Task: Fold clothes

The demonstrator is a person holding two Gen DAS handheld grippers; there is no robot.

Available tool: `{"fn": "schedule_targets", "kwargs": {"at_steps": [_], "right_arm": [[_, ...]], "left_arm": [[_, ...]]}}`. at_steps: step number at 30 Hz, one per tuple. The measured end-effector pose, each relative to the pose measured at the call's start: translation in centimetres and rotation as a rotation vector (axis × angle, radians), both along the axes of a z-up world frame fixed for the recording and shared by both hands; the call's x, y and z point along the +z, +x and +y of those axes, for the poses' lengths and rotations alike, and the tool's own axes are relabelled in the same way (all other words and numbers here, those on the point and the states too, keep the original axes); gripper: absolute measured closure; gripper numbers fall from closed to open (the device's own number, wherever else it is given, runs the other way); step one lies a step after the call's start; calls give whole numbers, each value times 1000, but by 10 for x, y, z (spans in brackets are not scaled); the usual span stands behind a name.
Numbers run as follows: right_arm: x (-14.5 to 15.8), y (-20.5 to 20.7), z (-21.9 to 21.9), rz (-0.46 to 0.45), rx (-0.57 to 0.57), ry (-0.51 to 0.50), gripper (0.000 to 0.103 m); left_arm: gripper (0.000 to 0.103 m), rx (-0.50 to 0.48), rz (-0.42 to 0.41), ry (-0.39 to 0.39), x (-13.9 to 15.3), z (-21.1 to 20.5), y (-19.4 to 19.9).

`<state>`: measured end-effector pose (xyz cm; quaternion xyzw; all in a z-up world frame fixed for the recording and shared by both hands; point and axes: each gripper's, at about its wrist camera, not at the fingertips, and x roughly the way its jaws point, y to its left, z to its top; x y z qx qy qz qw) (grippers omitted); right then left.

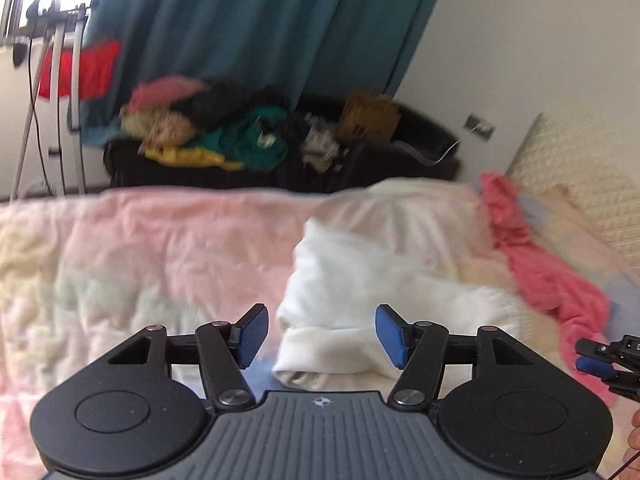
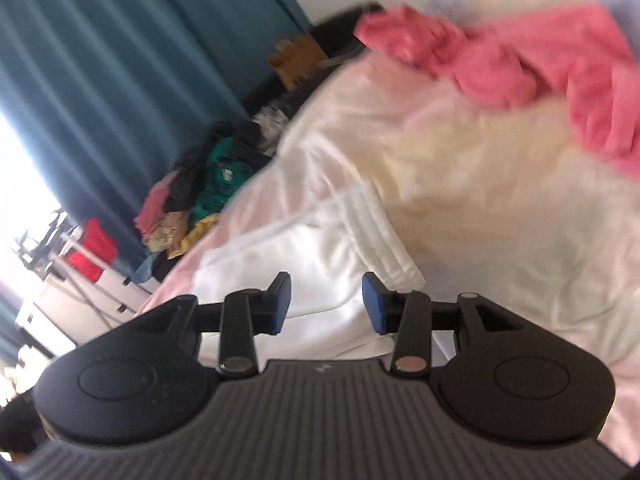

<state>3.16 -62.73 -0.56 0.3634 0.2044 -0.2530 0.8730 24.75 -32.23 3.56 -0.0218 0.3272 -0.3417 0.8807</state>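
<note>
The left gripper (image 1: 322,336) is hovering over a bed (image 1: 140,248) with its blue pads spread apart and nothing between them, while a white garment (image 1: 360,292) is lying bunched on the pale pink cover just beyond. The right gripper (image 2: 326,304) is also standing apart and empty, pointing across the same white garment (image 2: 304,264), whose stitched hem is showing. A pink garment (image 1: 536,256) is sprawling further along the bed, near the cream headboard (image 1: 560,160). Behind, a heap of clothes (image 1: 208,128) is sitting in front of a teal curtain (image 1: 260,20). Both views are blurred.
</note>
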Motion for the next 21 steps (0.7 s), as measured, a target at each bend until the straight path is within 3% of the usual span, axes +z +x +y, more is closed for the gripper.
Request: {"fn": "schedule_targets", "kwargs": {"at_steps": [4, 8, 14, 15, 17, 18, 21], "right_arm": [[49, -35, 34, -40, 58, -79, 60], [89, -71, 77, -55, 134, -154, 59], [124, -119, 146, -94, 238, -240, 58], [128, -125, 157, -104, 258, -263, 54], [130, -136, 176, -128, 286, -326, 25], [130, -143, 186, -141, 291, -359, 19], [124, -157, 207, -180, 289, -401, 17]], "left_arm": [[34, -28, -74, -10, 50, 16, -61], [19, -47, -134, -28, 83, 37, -127], [0, -39, -240, -16, 108, 76, -214], [0, -34, -269, -7, 109, 82, -229], [0, -23, -326, 11, 112, 94, -257], [0, -18, -346, 15, 112, 99, -269], [0, -3, -385, 11, 103, 115, -300]]}}
